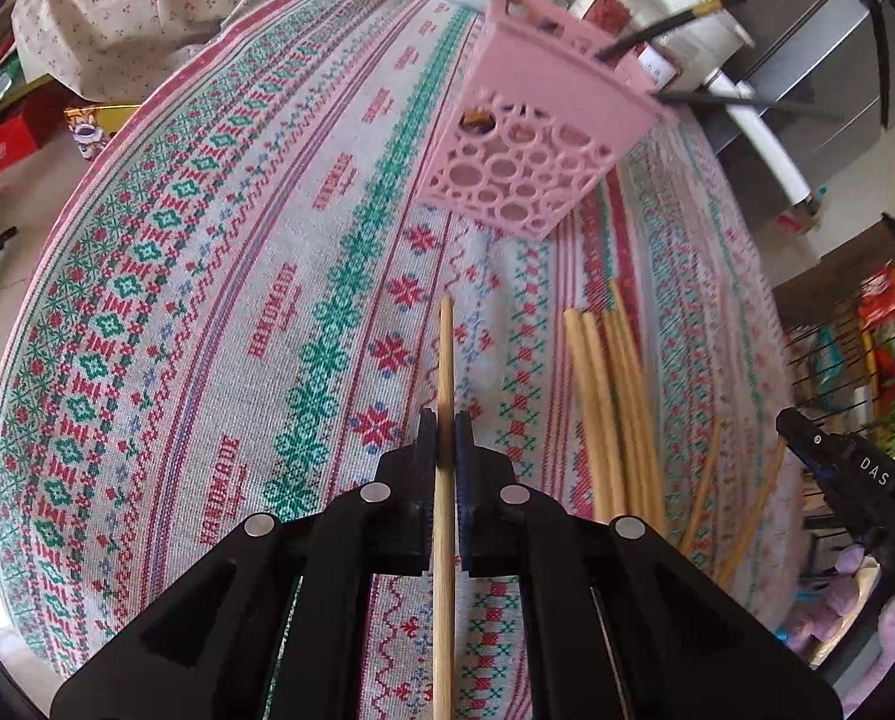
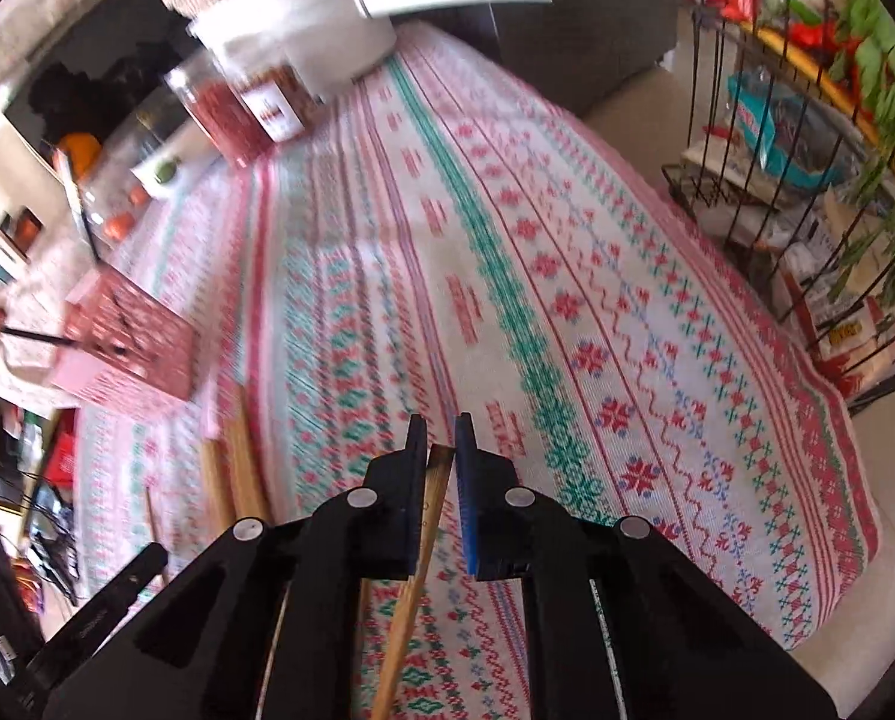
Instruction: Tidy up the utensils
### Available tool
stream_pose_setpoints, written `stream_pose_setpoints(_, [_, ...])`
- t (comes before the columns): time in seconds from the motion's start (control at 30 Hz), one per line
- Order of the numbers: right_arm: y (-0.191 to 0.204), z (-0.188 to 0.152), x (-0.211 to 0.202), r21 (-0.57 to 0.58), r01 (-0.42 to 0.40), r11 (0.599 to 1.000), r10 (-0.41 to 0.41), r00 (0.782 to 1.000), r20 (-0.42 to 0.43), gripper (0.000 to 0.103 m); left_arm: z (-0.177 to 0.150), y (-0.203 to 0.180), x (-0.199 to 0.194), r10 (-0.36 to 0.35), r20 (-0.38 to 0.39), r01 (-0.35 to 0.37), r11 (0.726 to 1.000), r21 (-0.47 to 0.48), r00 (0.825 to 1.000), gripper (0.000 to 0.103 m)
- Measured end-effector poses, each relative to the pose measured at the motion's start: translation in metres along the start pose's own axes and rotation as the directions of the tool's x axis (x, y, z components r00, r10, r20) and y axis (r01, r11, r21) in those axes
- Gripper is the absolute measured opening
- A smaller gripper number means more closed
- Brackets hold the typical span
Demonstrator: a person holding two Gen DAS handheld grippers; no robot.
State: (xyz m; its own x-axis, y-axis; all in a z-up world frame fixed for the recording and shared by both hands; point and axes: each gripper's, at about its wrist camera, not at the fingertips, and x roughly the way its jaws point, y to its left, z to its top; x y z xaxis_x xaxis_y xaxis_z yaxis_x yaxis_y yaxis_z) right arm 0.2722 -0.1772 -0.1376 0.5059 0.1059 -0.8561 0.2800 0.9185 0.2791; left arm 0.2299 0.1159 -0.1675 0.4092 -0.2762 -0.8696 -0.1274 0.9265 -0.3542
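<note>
One wooden chopstick [image 1: 444, 480] sits pinched between the left gripper [image 1: 446, 438] fingers.

Both held chopsticks [image 1: 444, 540] run off the bottom edge; the right wrist view is motion-blurred — pink holder [image 2: 126, 348] and jars [image 2: 237, 111] smeared.

pink holder [image 1: 534, 138] with circle cutouts; tan chopsticks [image 1: 612, 414]; tablecloth [image 1: 219, 300] striped in red, green, white cross-stitch motifs.
</note>
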Motion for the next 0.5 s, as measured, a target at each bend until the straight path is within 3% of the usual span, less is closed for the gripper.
stream_pose_setpoints(0.27, [-0.001,0.012,-0.047,-0.007,-0.094,0.996,0.094,0.985,0.142,0.010,0.006,-0.009,-0.042,-0.042,0.153,0.039,0.999,0.023,0.987,0.005])
stream_pose_setpoints(0.4, [-0.014,0.013,-0.043,0.031,-0.079,0.996,0.076,0.994,0.078,0.014,0.005,-0.007,-0.053,-0.042,0.185,0.039,0.999,0.025,0.982,0.005])
stream_pose_setpoints(0.5, [-0.025,0.008,-0.019,0.058,-0.023,0.998,0.025,0.999,-0.037,0.029,0.005,-0.004,-0.054,-0.039,0.185,0.036,0.999,0.017,0.982,0.005])
